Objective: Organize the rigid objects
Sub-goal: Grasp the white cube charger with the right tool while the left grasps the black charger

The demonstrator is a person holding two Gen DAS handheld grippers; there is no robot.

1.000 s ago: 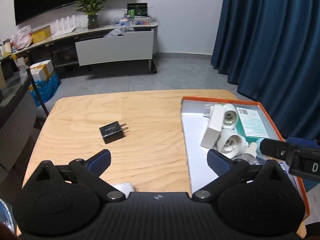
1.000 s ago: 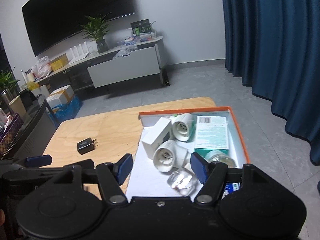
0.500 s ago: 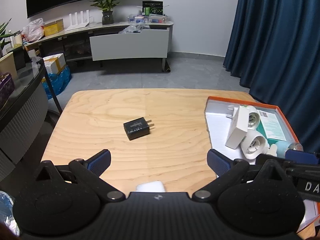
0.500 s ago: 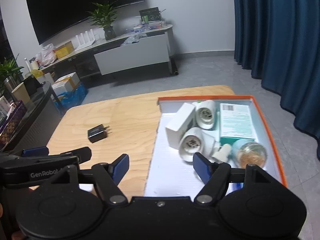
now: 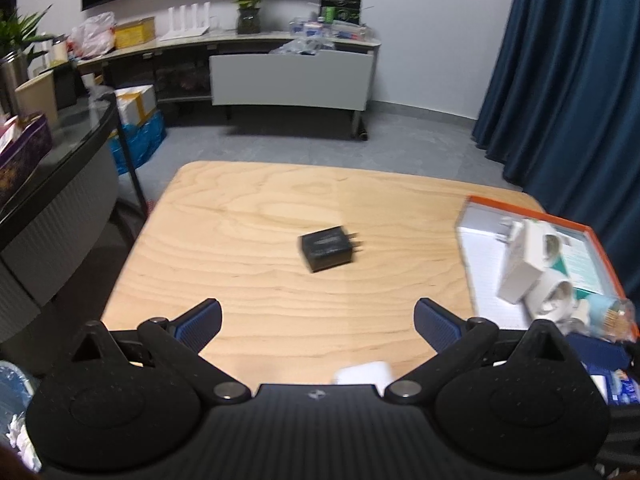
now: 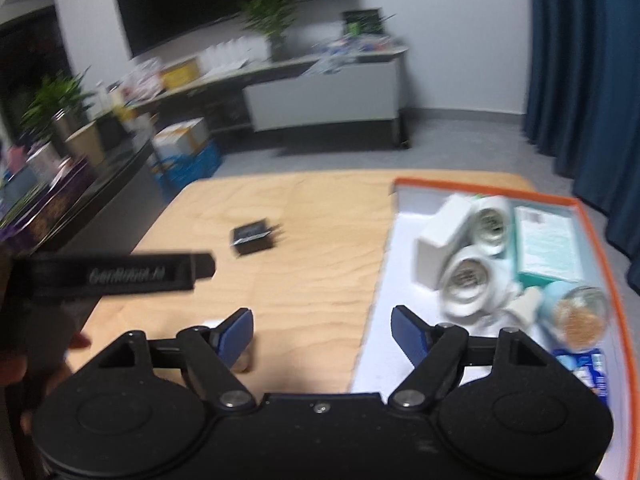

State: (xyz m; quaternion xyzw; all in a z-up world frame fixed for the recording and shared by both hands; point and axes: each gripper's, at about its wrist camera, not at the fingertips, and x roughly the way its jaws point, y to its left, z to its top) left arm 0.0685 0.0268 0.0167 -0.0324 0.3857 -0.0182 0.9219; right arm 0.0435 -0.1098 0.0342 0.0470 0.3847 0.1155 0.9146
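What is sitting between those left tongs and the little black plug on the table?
Nothing visible. Bare wooden table lies between the open left tongs and the black charger. A small white object sits at the near edge, under the tongs rather than in the path. The orange-rimmed box stands off to the right.

L gripper [image 5: 318,320]: jaws spread wide, blue pads [image 5: 202,320] far apart, nothing btwn them. R gripper [image 6: 322,330]: jaws also spread, pads [image 6: 408,332] apart, nothing held. L gripper's body sits left of R's fingers, at about the same height.
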